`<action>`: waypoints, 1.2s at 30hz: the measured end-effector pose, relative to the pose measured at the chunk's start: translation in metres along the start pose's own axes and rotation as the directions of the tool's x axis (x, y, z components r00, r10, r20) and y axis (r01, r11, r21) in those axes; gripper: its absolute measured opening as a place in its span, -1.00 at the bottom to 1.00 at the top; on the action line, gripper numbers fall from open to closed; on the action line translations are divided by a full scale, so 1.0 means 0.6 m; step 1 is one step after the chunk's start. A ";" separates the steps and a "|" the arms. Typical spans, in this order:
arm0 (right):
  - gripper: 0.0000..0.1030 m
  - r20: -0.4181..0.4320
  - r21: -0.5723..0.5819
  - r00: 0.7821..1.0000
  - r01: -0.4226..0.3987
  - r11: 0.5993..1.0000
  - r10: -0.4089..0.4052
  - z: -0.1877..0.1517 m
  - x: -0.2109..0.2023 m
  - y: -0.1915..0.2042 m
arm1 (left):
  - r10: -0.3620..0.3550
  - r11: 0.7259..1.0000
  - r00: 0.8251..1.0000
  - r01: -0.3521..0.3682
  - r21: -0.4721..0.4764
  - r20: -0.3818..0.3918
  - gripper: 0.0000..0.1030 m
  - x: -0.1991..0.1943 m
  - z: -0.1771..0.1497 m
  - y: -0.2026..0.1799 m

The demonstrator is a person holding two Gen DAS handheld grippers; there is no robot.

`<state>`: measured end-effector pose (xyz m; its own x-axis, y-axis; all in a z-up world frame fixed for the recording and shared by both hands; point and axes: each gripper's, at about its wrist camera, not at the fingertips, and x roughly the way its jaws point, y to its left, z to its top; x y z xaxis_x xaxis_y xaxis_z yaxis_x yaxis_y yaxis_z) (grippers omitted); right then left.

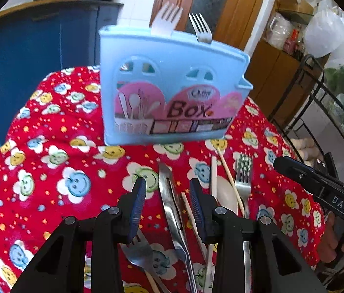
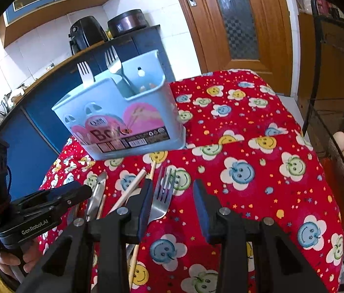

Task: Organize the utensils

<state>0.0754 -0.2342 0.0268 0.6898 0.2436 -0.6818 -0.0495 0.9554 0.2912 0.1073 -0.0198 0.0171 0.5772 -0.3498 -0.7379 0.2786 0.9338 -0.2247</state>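
Utensil box [image 1: 172,83]: smooth pale-blue plastic with a glossy printed label. Tablecloth [image 1: 50,161]: matt printed cloth. Tongs [image 1: 172,202] and fork [image 1: 243,178], at 3 o'clock of the tongs: polished reflective metal. Chopsticks [image 1: 229,178]: pale matt wood.

Showing bright, even daylight with saturated colour and only soft shadows. Bending straight lines strongly toward black fisheye corners; blurring slightly across the blue utensil box [image 1: 172,85], with glare whitening plastic bags [image 1: 328,34].

3 forks [image 1: 243,180], 1 tongs [image 1: 169,195], 1 box [image 1: 169,85], 2 grippers [image 1: 168,205].
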 end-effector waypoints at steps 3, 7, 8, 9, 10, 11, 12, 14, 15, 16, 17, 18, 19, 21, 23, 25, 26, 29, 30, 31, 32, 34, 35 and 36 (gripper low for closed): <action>-0.29 -0.010 0.001 1.000 0.001 1.000 -0.001 -0.003 0.005 -0.004 | 0.016 1.000 1.000 -0.016 0.005 -0.019 -0.27 0.012 -0.004 -0.004; -0.29 -0.021 0.003 1.000 -0.004 1.000 0.004 -0.006 0.011 -0.006 | 0.016 1.000 0.999 -0.015 0.009 -0.043 -0.27 0.027 -0.008 -0.007; -0.29 -0.023 0.003 1.000 -0.005 1.000 0.005 -0.007 0.013 -0.007 | 0.010 1.000 0.999 -0.010 0.008 -0.045 -0.27 0.029 -0.008 -0.008; -0.29 -0.026 0.004 1.000 -0.007 1.000 0.007 -0.007 0.014 -0.008 | 0.005 1.000 0.999 -0.005 0.007 -0.046 -0.27 0.032 -0.009 -0.008; -0.29 -0.028 0.005 1.000 -0.008 1.000 0.008 -0.008 0.016 -0.009 | 0.000 1.000 0.999 0.000 0.008 -0.047 -0.34 0.035 -0.008 -0.007; -0.29 -0.029 0.006 1.000 -0.008 1.000 0.009 -0.008 0.017 -0.009 | -0.005 1.000 0.999 0.006 0.009 -0.050 -0.46 0.037 -0.008 -0.008; -0.29 -0.031 0.007 0.999 -0.009 1.000 0.009 -0.009 0.018 -0.009 | -0.012 1.000 0.998 0.012 0.008 -0.057 -0.51 0.041 -0.008 -0.008; -0.29 -0.036 0.007 0.999 -0.010 1.000 0.011 -0.010 0.021 -0.010 | -0.022 1.000 0.998 0.022 0.002 -0.061 -0.68 0.044 -0.009 -0.007; -0.29 -0.038 0.007 0.999 -0.011 1.000 0.011 -0.011 0.023 -0.010 | -0.029 1.000 0.998 0.029 -0.004 -0.060 -0.68 0.044 -0.009 -0.006; -0.29 -0.042 0.006 0.999 -0.012 1.000 0.012 -0.011 0.025 -0.010 | -0.034 0.999 0.998 0.034 -0.012 -0.058 -0.69 0.044 -0.009 -0.005; -0.29 -0.044 0.006 0.999 -0.013 1.000 0.013 -0.012 0.026 -0.009 | -0.037 0.999 0.998 0.036 -0.014 -0.056 -0.70 0.045 -0.010 -0.004; -0.29 -0.048 0.006 0.999 -0.015 1.000 0.015 -0.013 0.028 -0.009 | -0.039 0.999 0.998 0.039 -0.014 -0.054 -0.70 0.045 -0.011 -0.003; -0.29 -0.051 0.006 0.999 -0.018 1.000 0.019 -0.013 0.030 -0.008 | -0.042 0.999 0.998 0.041 -0.014 -0.053 -0.70 0.045 -0.011 -0.002; -0.29 -0.058 0.006 0.998 -0.025 1.000 0.025 -0.012 0.034 -0.008 | -0.047 0.999 0.998 0.047 -0.015 -0.052 -0.71 0.046 -0.011 -0.001; -0.29 -0.063 0.004 0.998 -0.027 1.000 0.027 -0.010 0.039 -0.008 | -0.058 0.998 0.997 0.057 -0.020 -0.051 -0.71 0.047 -0.011 -0.001; -0.29 -0.069 0.003 0.997 -0.027 1.000 0.027 -0.008 0.045 -0.008 | -0.064 0.998 0.997 0.063 -0.017 -0.051 -0.71 0.050 -0.011 -0.003; -0.29 -0.072 0.004 0.997 -0.029 1.000 0.029 -0.007 0.048 -0.009 | -0.064 0.998 0.997 0.063 -0.017 -0.053 -0.71 0.052 -0.011 -0.004; -0.29 -0.091 0.013 0.995 -0.044 0.999 0.045 -0.004 0.061 -0.009 | -0.079 0.997 0.995 0.077 -0.027 -0.058 -0.70 0.057 -0.010 -0.002; -0.29 -0.097 0.018 0.994 -0.054 0.998 0.055 -0.003 0.066 -0.010 | -0.087 0.996 0.994 0.085 -0.035 -0.059 -0.71 0.059 -0.010 0.000; -0.29 -0.104 0.023 0.993 -0.061 0.998 0.063 -0.002 0.071 -0.011 | -0.094 0.995 0.994 0.091 -0.043 -0.060 -0.71 0.061 -0.010 0.001; -0.29 -0.107 0.028 0.992 -0.065 0.997 0.068 -0.002 0.075 -0.012 | -0.107 0.993 0.992 0.103 -0.057 -0.060 -0.71 0.062 -0.009 0.004; -0.30 -0.104 0.036 0.991 -0.076 0.996 0.079 -0.001 0.079 -0.013 | -0.128 0.989 0.990 0.124 -0.075 -0.057 -0.71 0.064 -0.008 0.008; -0.39 -0.101 0.037 0.992 -0.079 0.996 0.082 0.000 0.080 -0.013 | -0.135 0.988 0.989 0.130 -0.081 -0.057 -0.71 0.063 -0.007 0.012; -0.47 -0.098 0.040 0.992 -0.079 0.996 0.082 0.000 0.080 -0.014 | -0.149 0.986 0.987 0.143 -0.090 -0.056 -0.71 0.063 -0.007 0.015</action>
<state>0.1089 -0.2306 -0.0083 0.6094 0.3364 -0.7180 -0.0745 0.9258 0.3706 0.1285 -0.0247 -0.0154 0.4854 -0.4797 -0.7309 0.2883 0.8771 -0.3842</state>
